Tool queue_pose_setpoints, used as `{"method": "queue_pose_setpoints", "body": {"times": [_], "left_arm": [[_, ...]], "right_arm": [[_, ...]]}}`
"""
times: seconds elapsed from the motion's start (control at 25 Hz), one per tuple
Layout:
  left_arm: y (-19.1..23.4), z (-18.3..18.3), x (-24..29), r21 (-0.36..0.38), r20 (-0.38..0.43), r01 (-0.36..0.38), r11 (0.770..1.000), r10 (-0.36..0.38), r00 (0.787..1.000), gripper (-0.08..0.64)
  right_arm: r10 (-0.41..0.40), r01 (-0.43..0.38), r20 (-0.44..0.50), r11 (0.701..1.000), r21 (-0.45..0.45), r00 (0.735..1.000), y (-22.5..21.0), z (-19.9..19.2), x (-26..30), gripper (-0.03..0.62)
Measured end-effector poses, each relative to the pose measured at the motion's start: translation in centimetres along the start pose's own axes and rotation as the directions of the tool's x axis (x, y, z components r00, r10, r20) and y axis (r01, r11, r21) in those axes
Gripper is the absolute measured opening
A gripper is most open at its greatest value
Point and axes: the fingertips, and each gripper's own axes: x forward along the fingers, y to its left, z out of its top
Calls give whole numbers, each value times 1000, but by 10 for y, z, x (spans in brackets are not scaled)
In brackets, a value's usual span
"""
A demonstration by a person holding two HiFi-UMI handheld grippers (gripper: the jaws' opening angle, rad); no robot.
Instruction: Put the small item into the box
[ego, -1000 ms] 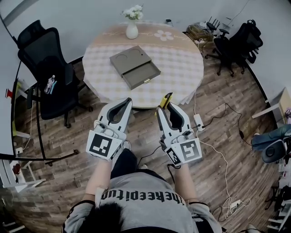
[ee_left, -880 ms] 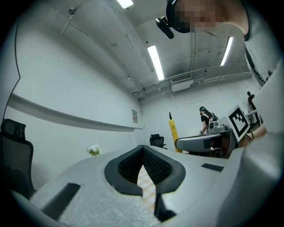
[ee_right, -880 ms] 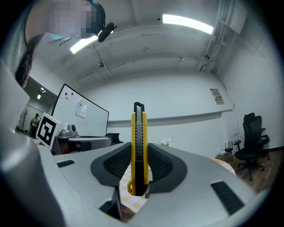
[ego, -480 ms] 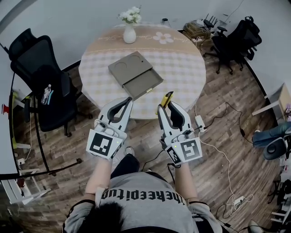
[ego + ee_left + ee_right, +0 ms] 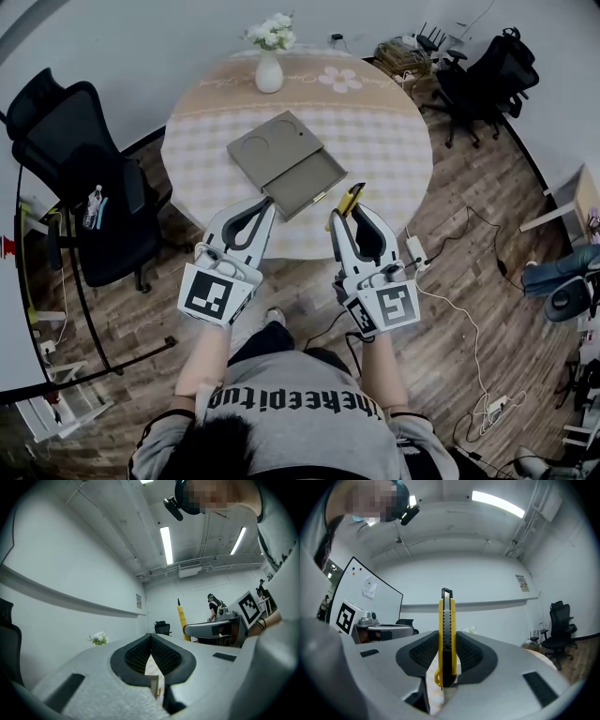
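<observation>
Since the box (image 5: 272, 145) stood open to receive it, I held the yellow knife (image 5: 446, 634) clamped upright in the right gripper (image 5: 349, 214), just short of the box; the left gripper (image 5: 262, 208) hung alongside, jaws together, empty.

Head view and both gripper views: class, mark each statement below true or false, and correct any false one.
1. The right gripper grips a yellow utility knife. True.
2. The left gripper also carries a small item. False: its jaws are together with nothing between them.
3. The drawer of the grey box is pulled open. True.
4. The vase of flowers stands on the floor. False: it stands on the round table, near its far edge.
5. The knife lies inside the drawer. False: it is clamped upright between the right gripper's jaws.
</observation>
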Motion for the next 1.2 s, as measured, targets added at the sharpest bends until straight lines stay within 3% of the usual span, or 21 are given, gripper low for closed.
{"method": "queue_pose_setpoints", "body": {"times": [0.64,1.2], "left_arm": [[39,-8,5,-25,10,17,1000,-16,1000,14],[69,-19,45,-45,-23,-90,995,89,996,14]], "right_arm": [[-39,39,-6,999,-5,999,5,-4,33,120],[63,-63,-49,998,-6,997,-31,-16,86,120]]}}
